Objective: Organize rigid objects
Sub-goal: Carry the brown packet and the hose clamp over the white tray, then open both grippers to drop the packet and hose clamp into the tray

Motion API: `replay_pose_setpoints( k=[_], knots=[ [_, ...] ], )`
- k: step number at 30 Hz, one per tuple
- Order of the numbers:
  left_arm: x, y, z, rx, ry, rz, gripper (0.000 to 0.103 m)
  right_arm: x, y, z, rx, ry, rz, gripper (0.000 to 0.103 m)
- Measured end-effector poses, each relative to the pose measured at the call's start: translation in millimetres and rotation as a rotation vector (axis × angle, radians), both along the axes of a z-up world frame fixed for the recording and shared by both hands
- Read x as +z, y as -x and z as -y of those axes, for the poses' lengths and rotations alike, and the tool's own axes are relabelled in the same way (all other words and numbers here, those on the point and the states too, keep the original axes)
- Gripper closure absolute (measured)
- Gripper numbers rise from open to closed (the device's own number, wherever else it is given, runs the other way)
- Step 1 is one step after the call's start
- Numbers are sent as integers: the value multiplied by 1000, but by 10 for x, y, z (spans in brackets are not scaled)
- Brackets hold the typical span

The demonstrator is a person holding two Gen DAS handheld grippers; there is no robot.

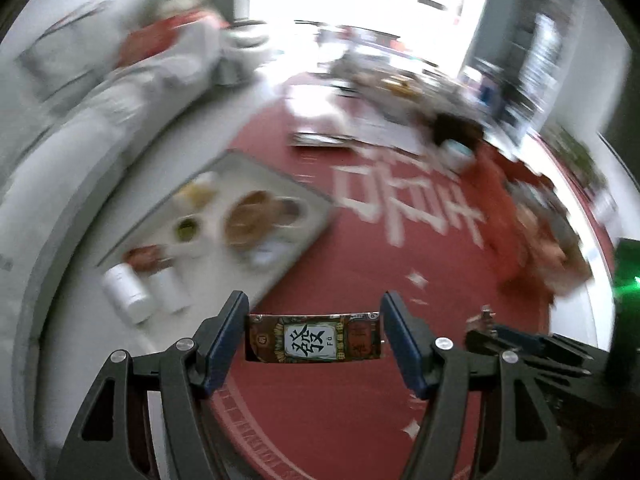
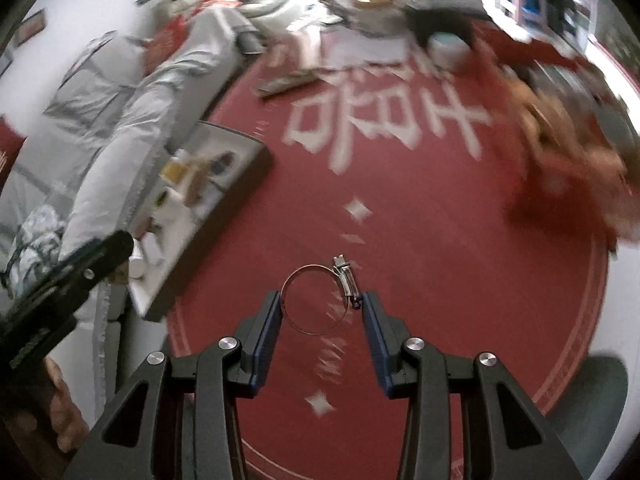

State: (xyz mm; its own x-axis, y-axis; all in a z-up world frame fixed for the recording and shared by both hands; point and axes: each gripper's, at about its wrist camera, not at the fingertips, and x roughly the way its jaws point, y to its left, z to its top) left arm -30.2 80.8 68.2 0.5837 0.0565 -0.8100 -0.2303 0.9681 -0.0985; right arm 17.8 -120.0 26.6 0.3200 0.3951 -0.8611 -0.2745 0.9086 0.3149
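Note:
In the left wrist view my left gripper (image 1: pixel 315 338) is shut on a small flat box (image 1: pixel 314 337) with ornate print and a white panel bearing a black Chinese character. The box spans the gap between both blue pads and hangs above the red round rug (image 1: pixel 360 264). The tip of my other gripper shows at the right edge. In the right wrist view my right gripper (image 2: pixel 319 306) is shut on a metal hose clamp (image 2: pixel 316 300), a thin steel ring whose screw housing rests against the right pad. It too hangs above the rug (image 2: pixel 400 208).
A grey tray (image 1: pixel 224 216) with bowls and food items lies at the rug's left edge, with white bottles (image 1: pixel 128 286) beside it. A light sofa (image 1: pixel 80 128) runs along the left. Cluttered objects (image 1: pixel 400 88) sit at the far side, and a red-brown heap (image 1: pixel 532 236) lies on the right.

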Motion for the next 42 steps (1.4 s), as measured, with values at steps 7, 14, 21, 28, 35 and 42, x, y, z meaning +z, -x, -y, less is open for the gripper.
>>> replay_pose_setpoints(
  k=[7, 14, 21, 28, 35, 42],
  knots=[
    [-32, -13, -614, 199, -26, -13, 32, 321, -318, -793, 140, 2, 71, 61],
    [-150, -103, -1042, 317, -31, -44, 32, 494, -551, -1534, 257, 15, 146, 61],
    [-404, -222, -1274, 387, -2, -98, 32, 247, -707, -1987, 306, 83, 128, 61],
    [-607, -320, -1315, 394, 12, -141, 32, 14, -798, -2041, 310, 125, 84, 61],
    [-691, -353, -1315, 397, 16, -160, 32, -65, -847, -2061, 309, 134, 65, 61],
    [-729, -392, -1298, 379, -10, -171, 32, -109, -886, -2120, 325, 140, 63, 61]
  ],
)
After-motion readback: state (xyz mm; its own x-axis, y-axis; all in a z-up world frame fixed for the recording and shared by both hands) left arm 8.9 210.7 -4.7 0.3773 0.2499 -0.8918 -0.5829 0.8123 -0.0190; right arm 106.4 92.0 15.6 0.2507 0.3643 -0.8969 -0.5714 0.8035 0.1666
